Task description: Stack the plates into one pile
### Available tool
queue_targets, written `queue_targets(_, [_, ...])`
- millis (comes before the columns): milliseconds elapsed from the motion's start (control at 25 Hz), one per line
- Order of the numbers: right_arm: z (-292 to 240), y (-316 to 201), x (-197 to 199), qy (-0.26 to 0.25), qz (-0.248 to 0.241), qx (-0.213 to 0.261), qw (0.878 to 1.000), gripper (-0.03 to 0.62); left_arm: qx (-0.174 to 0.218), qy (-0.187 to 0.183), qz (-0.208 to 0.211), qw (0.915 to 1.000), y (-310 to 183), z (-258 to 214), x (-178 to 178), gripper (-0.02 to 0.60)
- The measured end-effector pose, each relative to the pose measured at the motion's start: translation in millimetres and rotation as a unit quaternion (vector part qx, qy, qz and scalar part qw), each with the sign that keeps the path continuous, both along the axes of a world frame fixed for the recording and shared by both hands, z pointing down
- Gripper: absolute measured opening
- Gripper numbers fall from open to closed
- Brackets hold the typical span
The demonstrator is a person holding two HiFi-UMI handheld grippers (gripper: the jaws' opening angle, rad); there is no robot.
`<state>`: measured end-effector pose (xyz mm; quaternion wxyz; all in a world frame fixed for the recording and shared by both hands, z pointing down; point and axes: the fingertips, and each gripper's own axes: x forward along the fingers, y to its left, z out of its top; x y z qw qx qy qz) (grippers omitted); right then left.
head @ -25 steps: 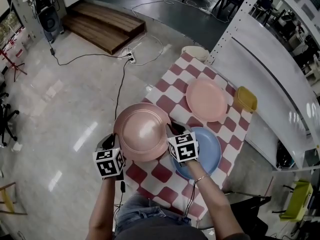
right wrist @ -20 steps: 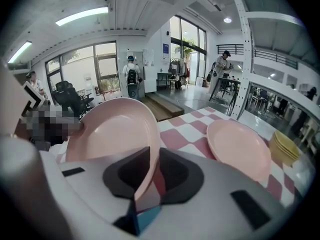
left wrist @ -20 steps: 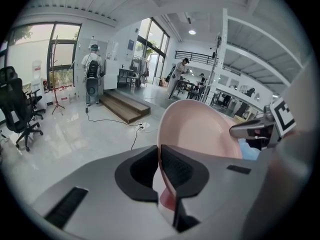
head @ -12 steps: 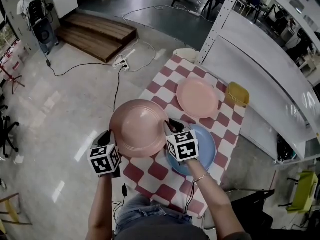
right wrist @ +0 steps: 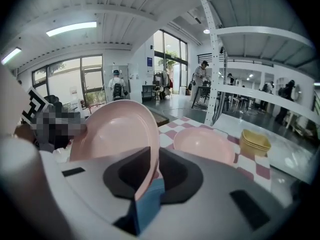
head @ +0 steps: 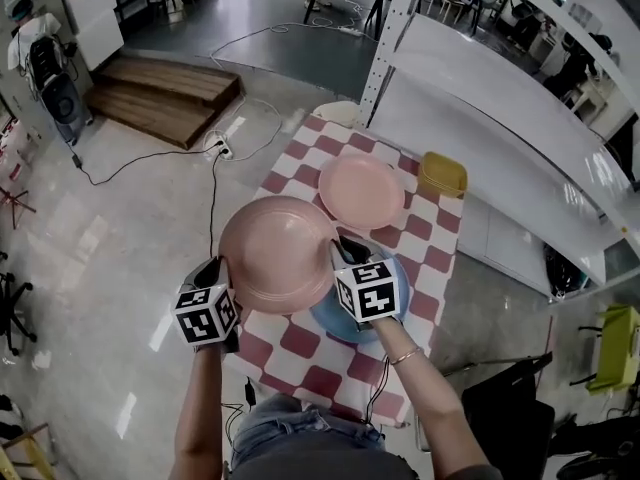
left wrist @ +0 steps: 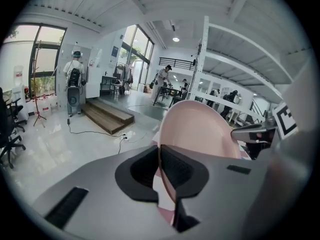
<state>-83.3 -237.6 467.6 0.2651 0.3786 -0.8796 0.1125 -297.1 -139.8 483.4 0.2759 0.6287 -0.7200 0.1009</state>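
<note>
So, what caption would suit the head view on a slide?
Left tongs and right tongs clamp opposite rims of a pink plate, held partly over a blue plate on the checkered table.

We reach forward with our left forearm (head: 200, 408) and right forearm (head: 428, 400), the grippers level and side by side. Our left gripper (head: 217, 270) pinches the left rim of the pink plate (head: 278, 253), its jaws nearly together on the thin edge. Our right gripper (head: 347, 248) clamps the right rim the same way. A bracelet (head: 402, 356) circles our right wrist.
</note>
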Motion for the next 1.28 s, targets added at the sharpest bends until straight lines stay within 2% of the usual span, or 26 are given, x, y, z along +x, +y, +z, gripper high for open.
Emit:
queue_targets(360, [-3, 6, 99, -0.002, 0.095, 0.004, 0.995, 0.055, -0.003, 0.012, 0.095, 0.9954, -36, 5, 84, 0.029])
queue_targets(760, [25, 32, 202, 0.002, 0.194, -0.029, 0.981, 0.052, -0.037, 0.022, 0.194, 0.9801, -56, 34, 180, 0.029])
queue_targets(1000, [45, 41, 232, -0.003, 0.222, -0.055, 0.974, 0.049, -0.057, 0.02, 0.219, 0.9739, -59, 50, 209, 0.029])
queue_targets(1280, [65, 45, 233, 0.002, 0.219, -0.079, 0.973, 0.049, -0.086, 0.015, 0.219, 0.9718, -57, 63, 209, 0.029])
